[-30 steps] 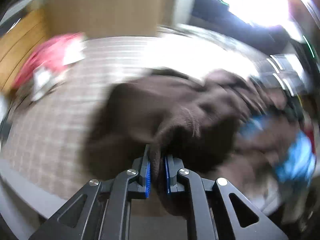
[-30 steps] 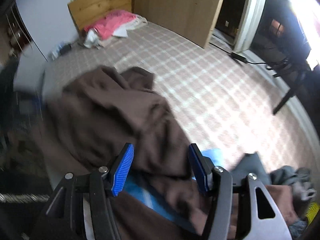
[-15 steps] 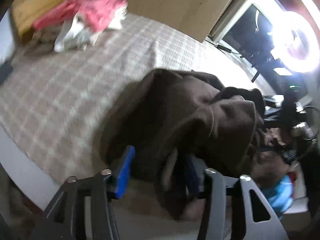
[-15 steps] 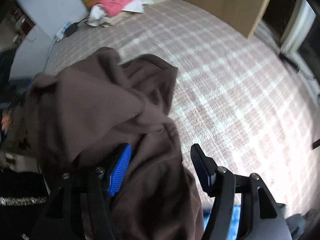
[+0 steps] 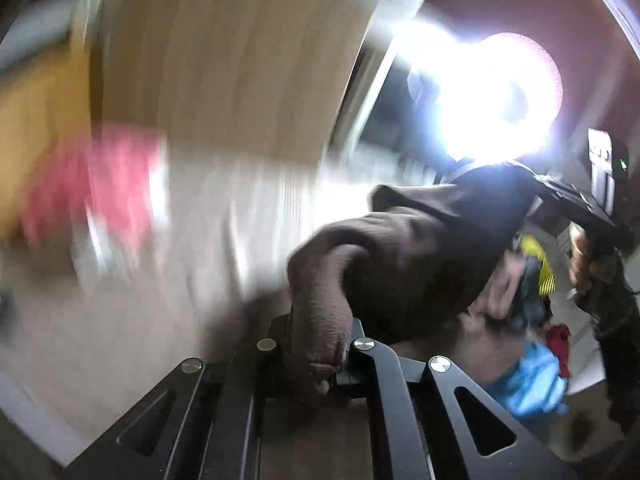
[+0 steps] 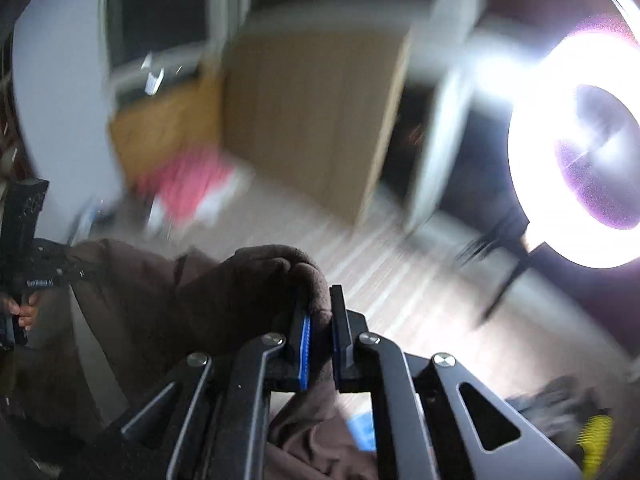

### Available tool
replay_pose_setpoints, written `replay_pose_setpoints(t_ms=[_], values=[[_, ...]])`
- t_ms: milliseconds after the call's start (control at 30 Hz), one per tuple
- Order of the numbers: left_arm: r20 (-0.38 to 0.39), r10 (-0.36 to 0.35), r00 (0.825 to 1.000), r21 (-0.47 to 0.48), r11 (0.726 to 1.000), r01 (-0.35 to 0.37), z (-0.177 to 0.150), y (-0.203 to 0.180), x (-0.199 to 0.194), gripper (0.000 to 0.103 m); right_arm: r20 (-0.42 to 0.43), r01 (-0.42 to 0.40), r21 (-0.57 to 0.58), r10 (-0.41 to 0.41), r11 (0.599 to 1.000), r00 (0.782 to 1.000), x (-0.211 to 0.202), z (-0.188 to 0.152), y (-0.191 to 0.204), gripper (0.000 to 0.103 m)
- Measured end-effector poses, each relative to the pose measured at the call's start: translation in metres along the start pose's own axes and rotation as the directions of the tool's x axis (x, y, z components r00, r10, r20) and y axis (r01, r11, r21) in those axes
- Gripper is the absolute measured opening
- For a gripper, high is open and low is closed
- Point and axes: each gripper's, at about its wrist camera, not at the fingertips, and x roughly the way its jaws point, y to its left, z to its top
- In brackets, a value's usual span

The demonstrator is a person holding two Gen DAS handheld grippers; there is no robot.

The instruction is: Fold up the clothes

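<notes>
Two grippers share one brown garment [image 5: 420, 256], which hangs lifted above the checked bed [image 5: 224, 248]; the left gripper [image 5: 320, 354] is clamped on a rolled edge, the right gripper [image 6: 320, 340] pinched tight on another fold. Judged from here, the thick fleece could slip from the narrow pads, or the bunched cloth may fold crooked; only the right view shows the ring light [image 6: 576, 152] whole; only the left shows the blue cloth [image 5: 528, 380].
</notes>
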Motion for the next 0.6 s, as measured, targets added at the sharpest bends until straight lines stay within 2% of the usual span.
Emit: replay_pose_setpoints(t_ms=[67,100,167,233,367,400,467,500,600], values=[[0.138,0.017,0.990,0.107,0.994,-0.032,0.052,-0.010,-0.046,0.006,0.117,0.086,0.024,-0.088,0.996,0.989,-0.056,0.033,-0.005,0.007],[0.187,0.019,0.982,0.152,0.987,-0.048,0.068,-0.013,-0.067,0.006,0.172,0.126,0.035,-0.130,0.991,0.976,-0.084,0.048,-0.006,0.007],[0.283,0.017,0.959,0.239,0.967,-0.088,0.100,-0.021,-0.110,0.006,0.278,0.216,0.042,-0.219,0.976,0.935,-0.137,0.069,0.002,0.007],[0.374,0.005,0.927,0.319,0.938,-0.134,0.131,-0.028,-0.152,0.007,0.350,0.254,0.047,-0.254,0.966,0.902,-0.179,0.080,0.017,0.007],[0.463,-0.022,0.886,0.429,0.880,-0.202,0.138,-0.032,-0.212,0.007,0.460,0.324,0.053,-0.311,0.944,0.832,-0.250,0.092,0.055,0.007],[0.468,-0.031,0.883,0.446,0.871,-0.205,0.137,-0.029,-0.223,0.007,0.465,0.338,0.055,-0.323,0.940,0.824,-0.258,0.090,0.066,0.007],[0.453,-0.056,0.890,0.459,0.870,-0.179,0.132,-0.023,-0.234,0.007,0.475,0.340,0.070,-0.331,0.938,0.816,-0.270,0.082,0.084,0.007],[0.442,-0.075,0.894,0.467,0.870,-0.158,0.128,-0.019,-0.239,0.007,0.476,0.331,0.084,-0.330,0.940,0.816,-0.275,0.075,0.094,0.007],[0.398,-0.094,0.913,0.517,0.844,-0.139,0.110,-0.009,-0.246,0.007,0.475,0.297,0.099,-0.308,0.950,0.824,-0.282,0.054,0.112,0.007]])
